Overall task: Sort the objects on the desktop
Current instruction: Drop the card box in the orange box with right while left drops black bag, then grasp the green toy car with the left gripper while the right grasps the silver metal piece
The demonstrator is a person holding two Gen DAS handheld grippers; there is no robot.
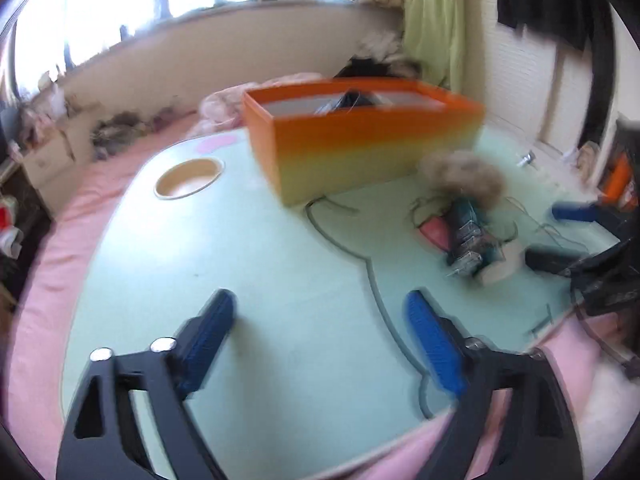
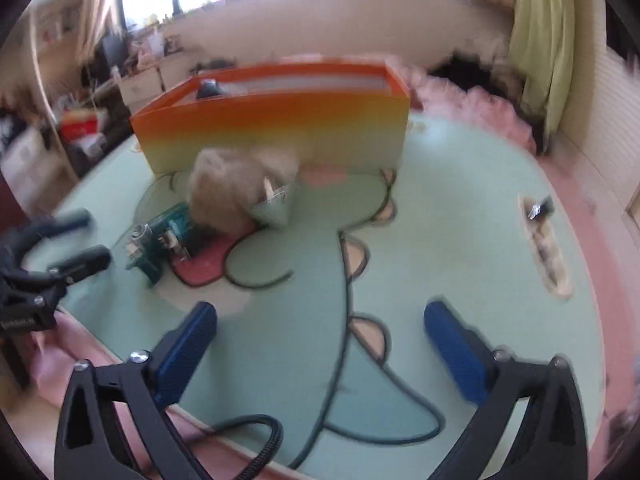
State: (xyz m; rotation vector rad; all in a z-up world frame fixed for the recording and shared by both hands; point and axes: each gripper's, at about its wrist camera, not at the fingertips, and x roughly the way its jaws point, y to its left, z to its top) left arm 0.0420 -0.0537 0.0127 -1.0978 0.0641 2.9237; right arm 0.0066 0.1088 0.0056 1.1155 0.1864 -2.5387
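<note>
Both grippers, left (image 1: 320, 304) and right (image 2: 320, 316), empty with jaws wide apart, positioned to take clutter (image 2: 224, 208) lying before the box (image 2: 272, 120).

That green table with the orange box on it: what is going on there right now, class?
A person holds a gripper in each hand over the green table. The left gripper and the right gripper are both open and hold nothing. An orange box stands at the back with some things already in it. In front of it a fluffy beige item and a teal pack lie unsorted; a long flat item lies off to the right.
</note>
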